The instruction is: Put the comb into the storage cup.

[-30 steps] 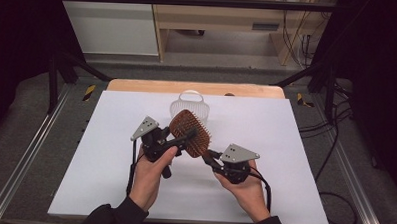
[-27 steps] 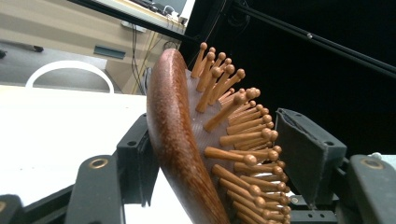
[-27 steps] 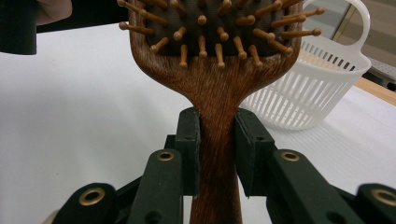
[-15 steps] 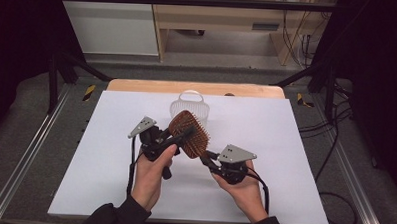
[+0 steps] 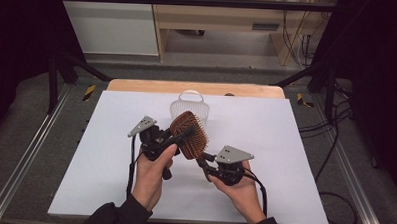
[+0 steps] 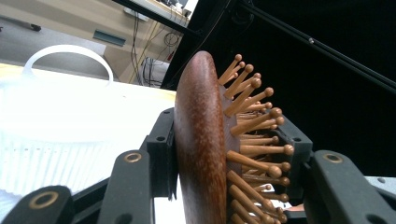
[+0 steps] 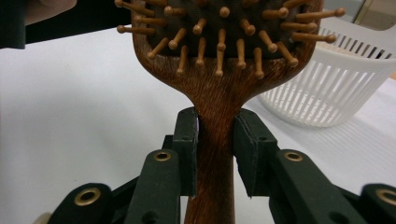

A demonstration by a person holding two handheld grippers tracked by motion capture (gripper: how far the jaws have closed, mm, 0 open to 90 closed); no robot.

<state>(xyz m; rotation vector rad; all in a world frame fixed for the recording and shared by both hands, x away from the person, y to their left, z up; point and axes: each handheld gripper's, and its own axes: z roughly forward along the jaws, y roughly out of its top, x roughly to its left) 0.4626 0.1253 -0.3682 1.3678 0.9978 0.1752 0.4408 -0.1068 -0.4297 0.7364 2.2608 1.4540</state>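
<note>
A brown wooden hairbrush with wooden pins is held above the table between both grippers. My left gripper has just been closing on the brush head. One pad now lies on the smooth back and the other on the pin tips. In its own view, my left gripper looks along the edge of the head. My right gripper is shut on the brush's handle just below the head. My right gripper has a pad pressed on each side of the handle.
A white slatted basket with a hoop handle stands on the table behind the brush, and shows as the basket in the right gripper view. The white table sheet stretches to both sides. Metal rails and cables run along the table's edges.
The left gripper's jaws have drawn in around the brush head. Both hands and the brush stay nearly where they were.
</note>
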